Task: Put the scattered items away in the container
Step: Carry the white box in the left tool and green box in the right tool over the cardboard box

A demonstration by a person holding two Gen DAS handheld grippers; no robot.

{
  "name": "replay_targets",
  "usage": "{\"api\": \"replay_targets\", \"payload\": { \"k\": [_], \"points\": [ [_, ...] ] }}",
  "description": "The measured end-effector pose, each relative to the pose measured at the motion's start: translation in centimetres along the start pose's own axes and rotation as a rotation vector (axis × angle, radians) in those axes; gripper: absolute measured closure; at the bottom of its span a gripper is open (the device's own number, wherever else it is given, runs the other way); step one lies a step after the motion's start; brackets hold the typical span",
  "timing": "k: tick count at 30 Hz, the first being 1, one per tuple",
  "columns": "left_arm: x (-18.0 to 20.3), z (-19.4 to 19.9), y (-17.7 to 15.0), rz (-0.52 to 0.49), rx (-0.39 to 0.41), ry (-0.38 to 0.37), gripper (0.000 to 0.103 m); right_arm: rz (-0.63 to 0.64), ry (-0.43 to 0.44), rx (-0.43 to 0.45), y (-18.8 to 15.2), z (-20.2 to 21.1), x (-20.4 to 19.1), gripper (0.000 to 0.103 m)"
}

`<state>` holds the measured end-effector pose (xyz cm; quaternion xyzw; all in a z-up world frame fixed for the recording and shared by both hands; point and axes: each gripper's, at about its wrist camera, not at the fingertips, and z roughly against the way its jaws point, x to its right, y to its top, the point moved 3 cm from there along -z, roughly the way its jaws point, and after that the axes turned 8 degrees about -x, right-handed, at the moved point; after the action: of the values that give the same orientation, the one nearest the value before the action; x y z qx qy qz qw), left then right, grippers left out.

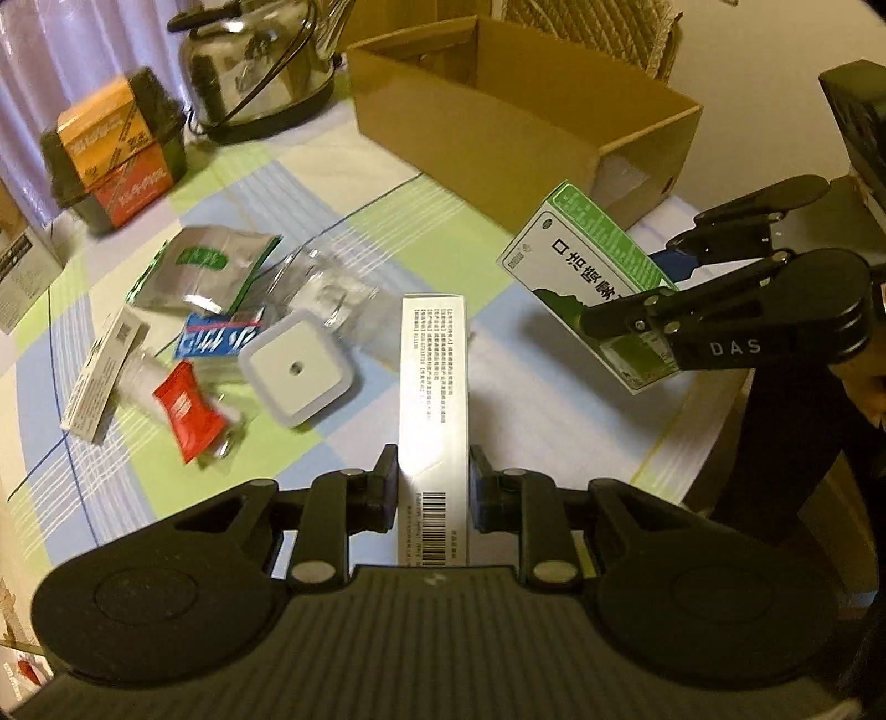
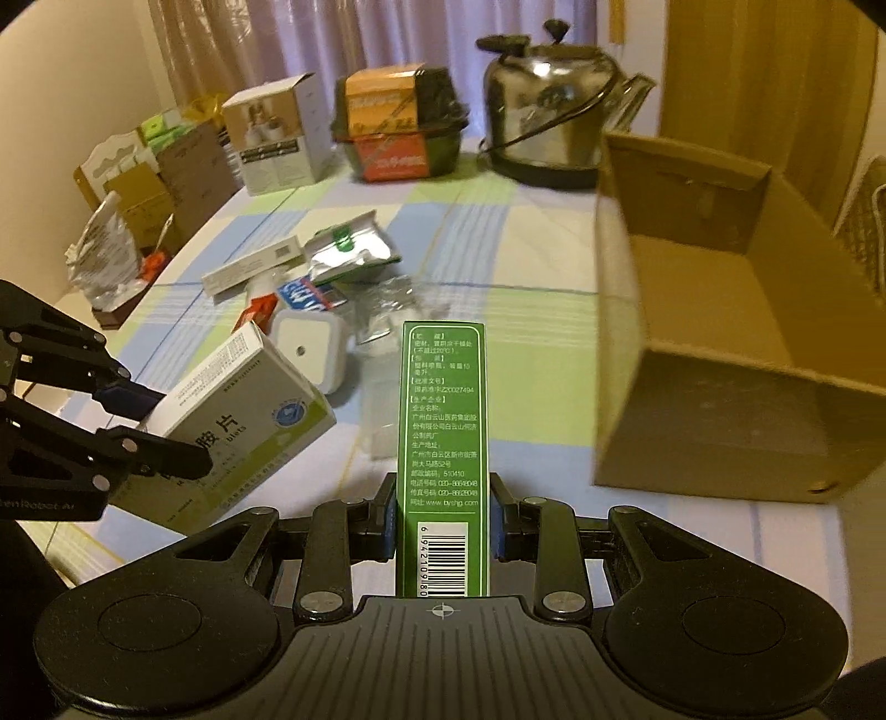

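Checked tablecloth, pale curtains, warm dim light

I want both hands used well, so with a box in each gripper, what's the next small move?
Probably carry the right gripper with its green box over the open carton, which looks empty and lies just to its right, then release. The left gripper can follow with the white box.

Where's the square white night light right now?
The night light lies on the table in the scattered pile, left of the white box held by the left gripper, beside the red sachet.
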<state>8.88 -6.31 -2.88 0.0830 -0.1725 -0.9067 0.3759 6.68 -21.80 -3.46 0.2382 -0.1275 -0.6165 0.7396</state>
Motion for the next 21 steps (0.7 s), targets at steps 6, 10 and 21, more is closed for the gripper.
{"api": "replay_targets", "payload": {
  "k": [6, 10, 21],
  "points": [
    [2.6, 1.2, 2.1, 0.005, 0.052, -0.015, 0.083, -0.009, -0.040, 0.039, -0.1, 3.5, 1.8, 0.070],
    [4.2, 2.1, 4.4, -0.010, 0.092, -0.025, 0.083, -0.019, -0.072, 0.084, 0.3, 6.4, 3.3, 0.070],
    [7.1, 4.5, 14.5, -0.035, 0.216, -0.030, 0.083, -0.052, -0.172, 0.204, 5.3, 11.5, 10.4, 0.070]
  ]
}}
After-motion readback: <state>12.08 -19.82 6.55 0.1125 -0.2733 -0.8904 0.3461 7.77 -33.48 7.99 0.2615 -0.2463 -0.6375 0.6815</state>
